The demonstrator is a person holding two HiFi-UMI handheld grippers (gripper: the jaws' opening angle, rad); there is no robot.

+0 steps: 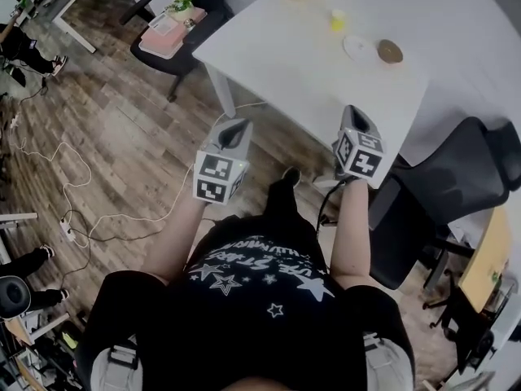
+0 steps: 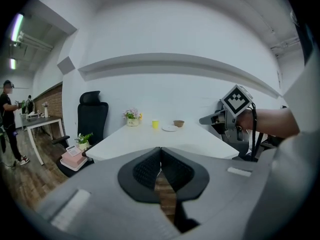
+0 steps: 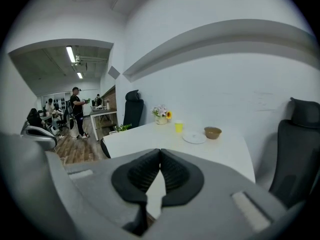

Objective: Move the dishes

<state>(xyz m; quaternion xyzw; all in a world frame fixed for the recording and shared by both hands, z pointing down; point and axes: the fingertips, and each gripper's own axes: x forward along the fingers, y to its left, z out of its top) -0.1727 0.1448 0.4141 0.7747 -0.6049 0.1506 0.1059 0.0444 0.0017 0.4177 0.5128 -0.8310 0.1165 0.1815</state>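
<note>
White plate [image 1: 356,48] and brown bowl [image 1: 390,51] sit side by side on the table [image 1: 285,63], well ahead of both tongs. Left gripper [image 1: 234,129] and right gripper [image 1: 352,120], held at waist level, have jaws together, empty.

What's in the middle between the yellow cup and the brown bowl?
A white plate lies between the yellow cup and the brown bowl. The right gripper view shows this best, and the head view shows it too.
</note>
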